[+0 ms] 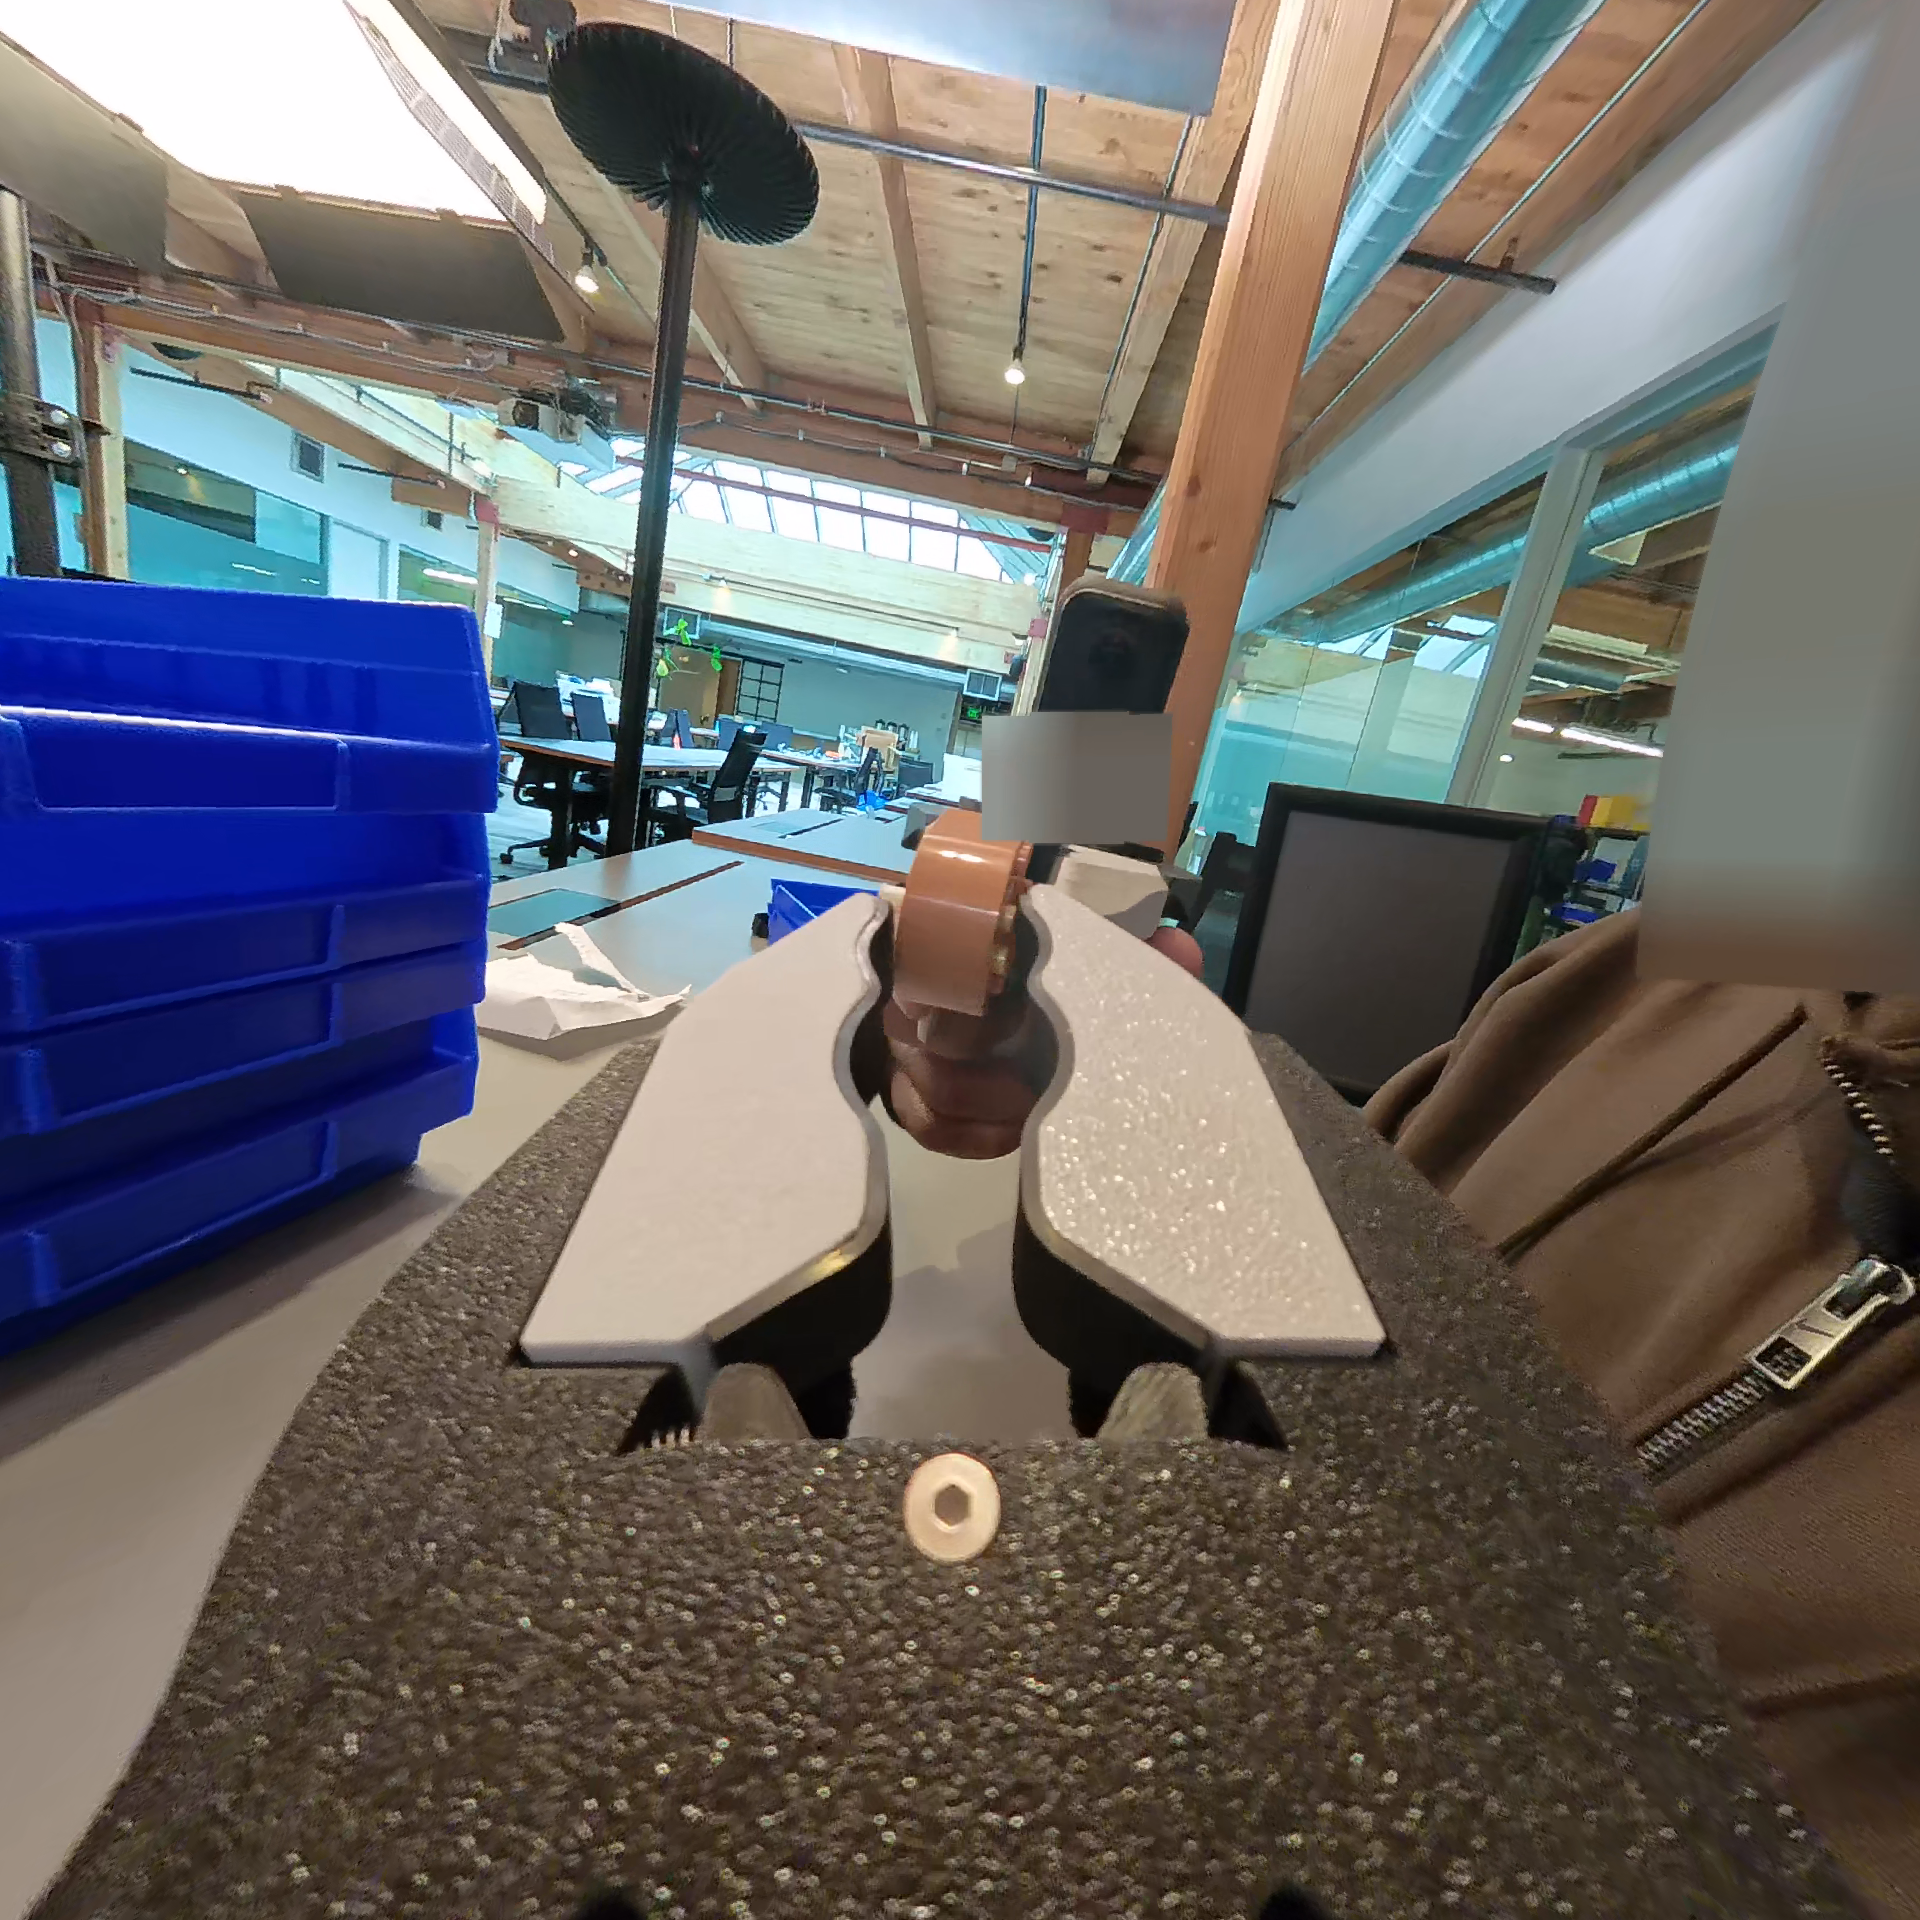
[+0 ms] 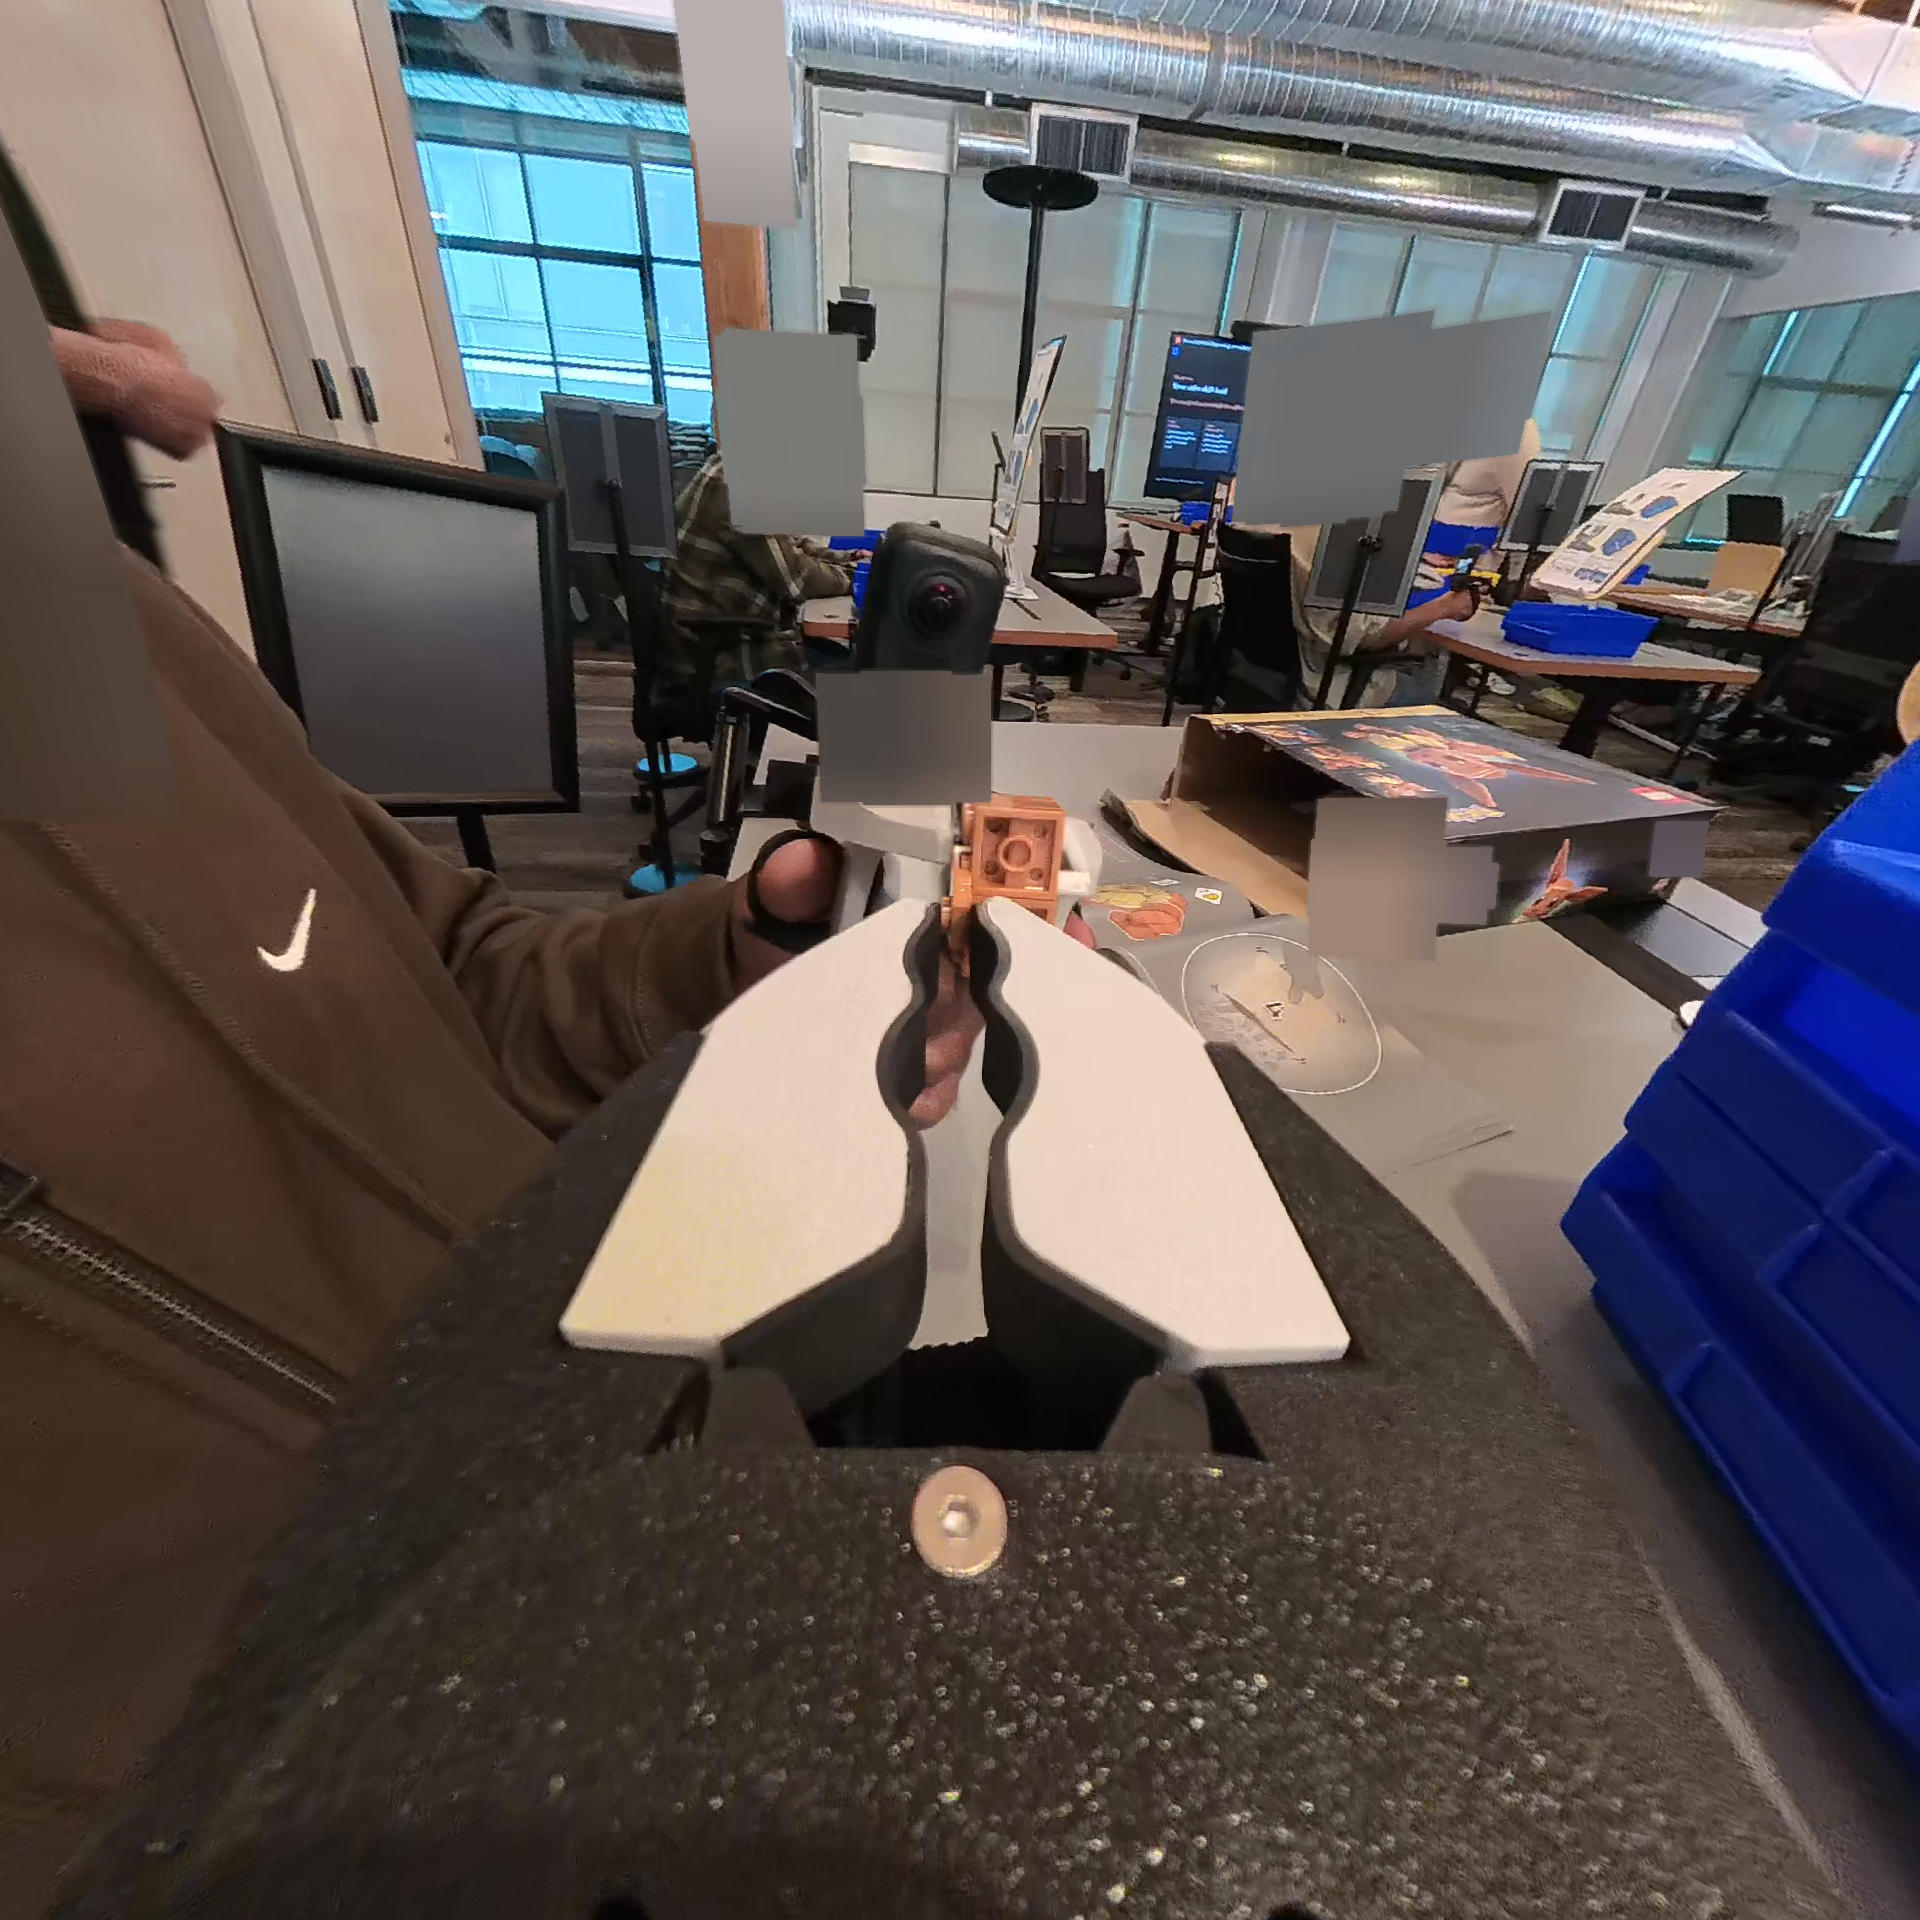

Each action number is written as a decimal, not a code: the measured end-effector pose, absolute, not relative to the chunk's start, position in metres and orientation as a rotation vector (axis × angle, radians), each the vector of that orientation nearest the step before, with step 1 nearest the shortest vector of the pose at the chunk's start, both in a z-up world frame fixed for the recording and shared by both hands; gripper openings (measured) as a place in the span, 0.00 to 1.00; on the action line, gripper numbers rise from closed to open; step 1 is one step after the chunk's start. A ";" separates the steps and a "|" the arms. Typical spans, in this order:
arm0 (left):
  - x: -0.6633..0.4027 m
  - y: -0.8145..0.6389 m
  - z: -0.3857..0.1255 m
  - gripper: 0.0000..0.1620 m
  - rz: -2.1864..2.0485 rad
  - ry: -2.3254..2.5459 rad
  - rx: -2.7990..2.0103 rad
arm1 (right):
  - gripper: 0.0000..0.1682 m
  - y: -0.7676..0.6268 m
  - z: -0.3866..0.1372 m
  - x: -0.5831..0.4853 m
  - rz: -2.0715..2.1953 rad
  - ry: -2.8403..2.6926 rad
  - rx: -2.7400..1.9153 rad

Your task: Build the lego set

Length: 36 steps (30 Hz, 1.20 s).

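Both grippers meet in mid-air above the table, facing each other. My left gripper (image 1: 956,904) is shut on a small brown-orange lego assembly (image 1: 951,935). In the right wrist view the same assembly shows as an orange block (image 2: 1016,854) with round holes. My right gripper (image 2: 958,912) is shut on a thin orange piece (image 2: 956,940) that sticks out of that block's lower left edge. The other gripper's camera shows behind the lego in each view (image 1: 1117,655) (image 2: 940,603). A hand (image 1: 956,1101) is seen through the gap between my left fingers.
Stacked blue bins (image 1: 239,935) (image 2: 1766,1143) stand close beside the grippers. The lego box (image 2: 1455,769) and an instruction booklet (image 2: 1288,997) lie on the grey table (image 2: 1558,1039). A torn paper bag (image 1: 561,987) lies there too. A black-framed panel (image 1: 1382,935) and the person's brown hoodie (image 2: 260,1039) are close by. Both grippers' tips are close together, under 4 cm apart.
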State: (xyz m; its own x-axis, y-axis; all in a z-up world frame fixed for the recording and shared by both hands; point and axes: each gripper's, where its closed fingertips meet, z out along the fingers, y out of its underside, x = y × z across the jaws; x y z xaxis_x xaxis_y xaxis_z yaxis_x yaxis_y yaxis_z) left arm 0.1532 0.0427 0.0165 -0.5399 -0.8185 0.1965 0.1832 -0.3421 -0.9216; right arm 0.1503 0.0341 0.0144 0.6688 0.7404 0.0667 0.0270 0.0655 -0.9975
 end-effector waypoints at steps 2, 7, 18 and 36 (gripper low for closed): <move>0.155 0.040 0.014 0.14 -1.930 1.234 -0.899 | 0.03 0.033 0.014 0.149 0.615 -0.698 -1.419; 0.156 0.040 0.011 0.13 -1.870 1.263 -0.898 | 0.03 0.034 0.014 0.150 0.610 -0.691 -1.418; 0.162 0.051 0.004 0.13 -1.521 1.285 -0.892 | 0.04 0.048 0.005 0.159 0.432 -0.657 -1.494; 0.160 0.071 0.013 0.12 -1.619 1.128 -0.970 | 0.03 0.065 0.027 0.196 0.055 -0.587 -1.488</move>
